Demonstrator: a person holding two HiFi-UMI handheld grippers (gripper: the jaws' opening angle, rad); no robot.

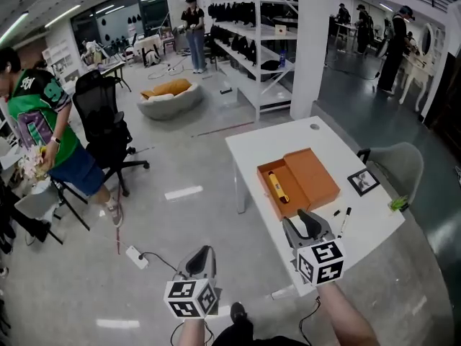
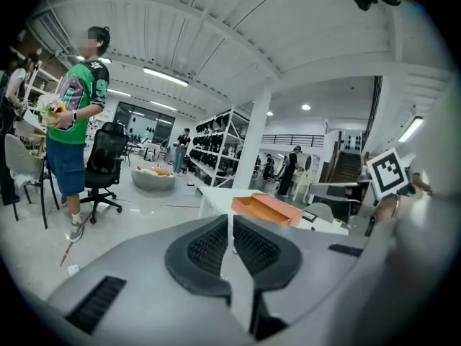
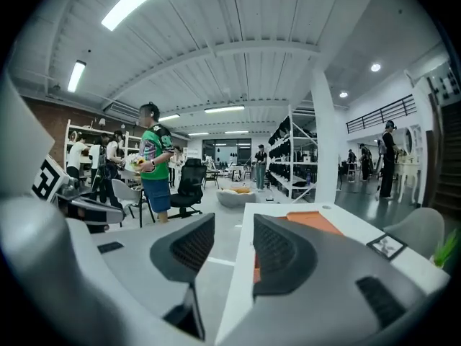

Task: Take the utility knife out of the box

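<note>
Head view, looking steeply down. A white table (image 1: 263, 146) stands on a wide grey floor. On it lies an open orange box (image 1: 290, 184), with its lid (image 1: 313, 176) flat against the far side from the jaws' left. A yellow utility knife (image 1: 276, 187) lies in the box, along its left wall.

The right gripper (image 1: 308, 222) hovers over the near end of the table, its tips just short of the box's near wall. The knife is ahead of them and slightly to the left. In the right gripper view these jaws (image 3: 234, 229) stand wide apart and hold nothing. The table's left edge runs up between them, and the box (image 3: 315, 222) shows behind the right jaw.

The left gripper (image 1: 204, 254) is off the table, over bare floor, well left of the table's left edge. In its own view the jaws (image 2: 229, 220) are almost together, with only a thin slit between them, and hold nothing. The box (image 2: 268, 207) sits ahead, just right of the tips.

Two markers (image 1: 344, 220) lie just right of the right jaws, near the table's right edge. A small framed picture (image 1: 363, 182) lies farther ahead on that side.

Open floor lies left of the left jaws. There a power strip (image 1: 136, 256) and its cable rest on the floor. Farther off stand a black office chair (image 1: 104, 125) and a person in a green shirt (image 1: 43, 114).
</note>
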